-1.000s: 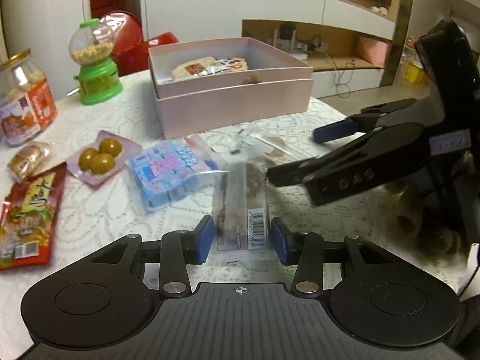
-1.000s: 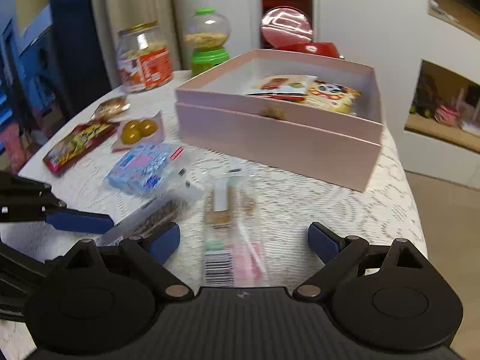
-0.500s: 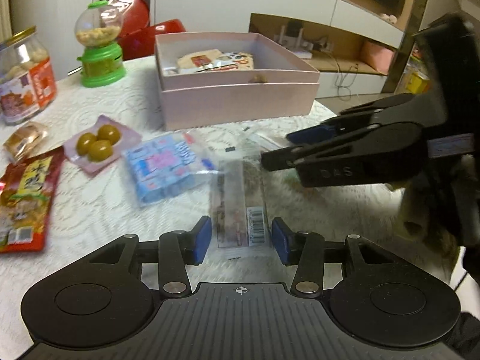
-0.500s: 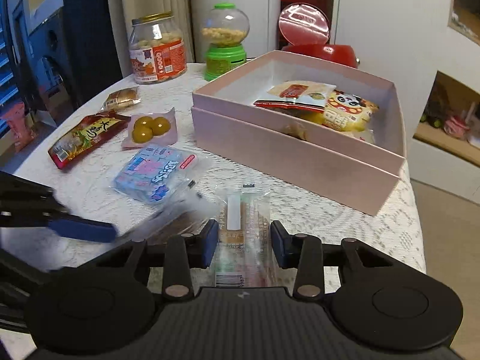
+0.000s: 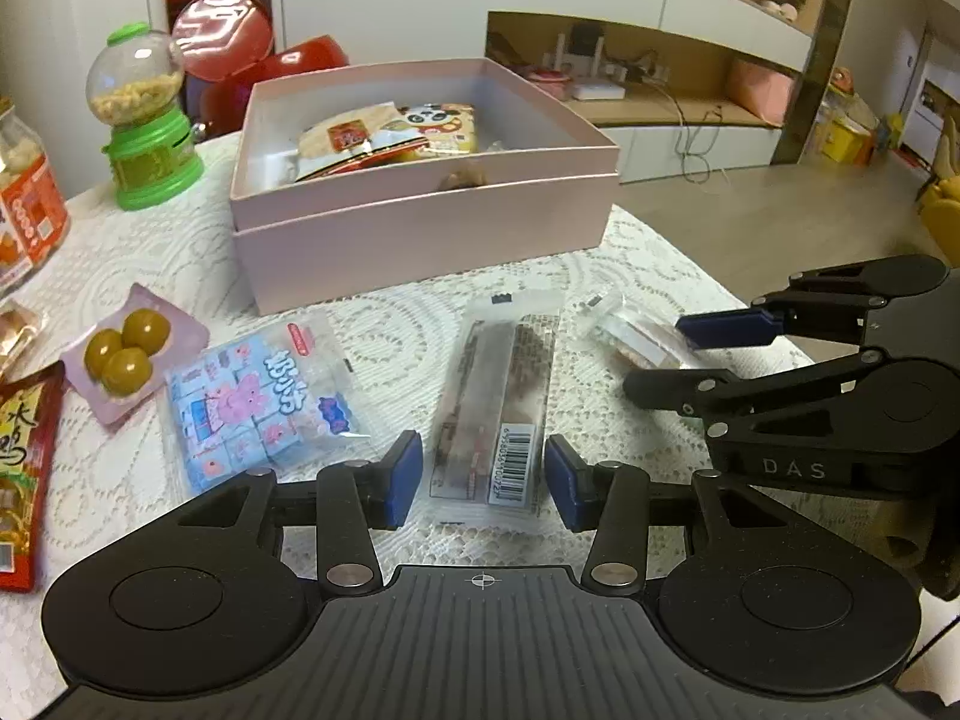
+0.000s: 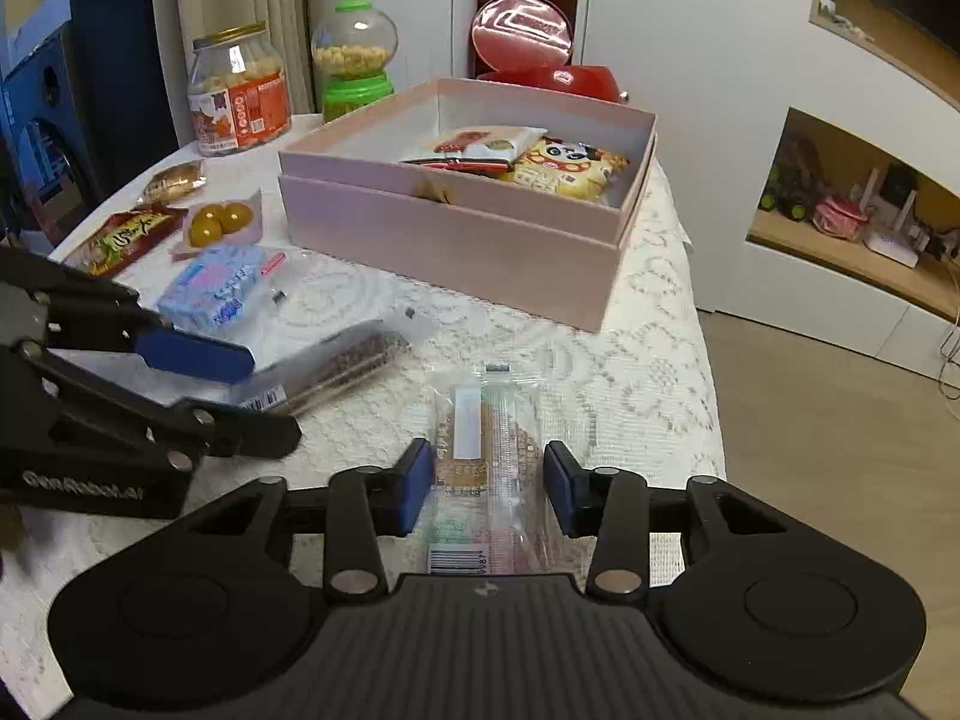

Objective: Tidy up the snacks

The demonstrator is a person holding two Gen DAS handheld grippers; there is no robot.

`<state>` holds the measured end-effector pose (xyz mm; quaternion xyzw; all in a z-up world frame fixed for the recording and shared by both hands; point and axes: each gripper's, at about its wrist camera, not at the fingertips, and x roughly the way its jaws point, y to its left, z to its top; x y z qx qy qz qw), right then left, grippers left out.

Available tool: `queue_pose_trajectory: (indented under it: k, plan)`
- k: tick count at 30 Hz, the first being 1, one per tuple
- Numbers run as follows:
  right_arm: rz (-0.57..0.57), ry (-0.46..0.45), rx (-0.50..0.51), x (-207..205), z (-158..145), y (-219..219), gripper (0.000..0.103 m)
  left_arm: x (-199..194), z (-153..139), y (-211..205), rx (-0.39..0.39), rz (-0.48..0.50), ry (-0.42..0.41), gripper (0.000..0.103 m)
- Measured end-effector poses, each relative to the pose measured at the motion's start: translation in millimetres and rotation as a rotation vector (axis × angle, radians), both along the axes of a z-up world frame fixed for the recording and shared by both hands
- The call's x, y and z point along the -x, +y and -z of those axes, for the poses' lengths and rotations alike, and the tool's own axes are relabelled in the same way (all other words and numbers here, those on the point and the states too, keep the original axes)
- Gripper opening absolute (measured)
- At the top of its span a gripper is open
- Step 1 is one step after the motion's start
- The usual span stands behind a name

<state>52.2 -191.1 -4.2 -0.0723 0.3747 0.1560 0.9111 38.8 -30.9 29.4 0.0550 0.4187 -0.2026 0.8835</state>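
A pink box [image 5: 420, 228] [image 6: 456, 240] stands on the lace tablecloth with snack packets inside. My left gripper [image 5: 483, 474] has its blue pads on both sides of a dark snack bar in clear wrap [image 5: 498, 402], which also shows in the right wrist view [image 6: 336, 369]. My right gripper [image 6: 487, 492] has its pads on both sides of a clear-wrapped biscuit packet [image 6: 486, 462], seen in the left wrist view [image 5: 630, 336] under the right gripper's fingers [image 5: 726, 324]. Both packets lie on the cloth.
A blue Peppa Pig packet [image 5: 258, 402], a pink pack with green balls [image 5: 129, 351], a red snack bag [image 5: 18, 468], a labelled jar [image 6: 237, 90] and a green candy dispenser [image 6: 354, 60] lie left of the box. The table edge [image 6: 708, 372] drops off at right.
My right gripper narrowed from wide open to close around the biscuit packet. Both views rose and pulled back a little. The left pads stay beside the dark bar.
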Motion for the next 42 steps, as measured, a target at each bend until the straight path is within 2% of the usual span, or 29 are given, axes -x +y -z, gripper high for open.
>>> queue_pose_trajectory:
  k: [3,4,6,8,10,15,17,21,24,26,28,29,32,35,39,42]
  plan:
    - [0.012,-0.015,-0.003,1,2,-3,0.053,2,-2,2,0.002,0.03,0.007,0.05]
    - [0.021,-0.018,-0.002,0,3,-5,0.06,4,-4,3,0.011,0.044,0.01,0.049]
    - [0.035,-0.013,-0.02,-1,4,-10,0.064,8,-9,6,0.04,0.071,0.006,0.049]
    - [0.044,0.002,-0.052,-2,2,-17,0.064,10,-15,9,0.062,0.087,0.0,0.049]
    - [0.062,0.004,-0.072,-1,1,-24,0.064,7,-15,7,0.046,0.076,-0.01,0.049]
    - [0.088,-0.004,-0.092,2,-3,-34,0.064,-17,3,-8,0.011,0.034,0.017,0.049]
    - [0.08,-0.006,-0.088,4,-3,-34,0.064,-24,5,-13,0.006,0.028,-0.014,0.049]
    - [0.061,-0.006,-0.072,4,0,-29,0.064,-27,7,-18,-0.021,0.07,-0.045,0.046]
    - [0.044,-0.009,-0.06,-1,3,-22,0.064,-18,5,-9,-0.01,0.094,-0.043,0.042]
    - [0.03,-0.015,-0.031,-4,5,-14,0.058,-10,2,-1,-0.016,0.072,-0.055,0.041]
    - [-0.021,-0.023,0.003,0,1,-2,0.038,-2,-4,6,-0.013,0.061,-0.071,0.041]
    - [-0.051,-0.011,-0.008,2,-3,2,0.038,3,-8,9,-0.002,0.059,-0.077,0.041]
    - [-0.104,0.011,-0.109,6,-23,1,0.038,14,-26,15,0.029,0.065,-0.117,0.041]
    - [-0.086,-0.052,-0.152,7,-59,-6,0.038,16,-49,20,0.09,0.071,-0.151,0.041]
    - [-0.021,-0.181,-0.213,-11,-127,-19,0.038,-3,-96,38,0.229,0.015,-0.272,0.041]
    - [0.039,-0.271,-0.198,-36,-164,-18,0.038,-34,-125,56,0.365,-0.06,-0.363,0.042]
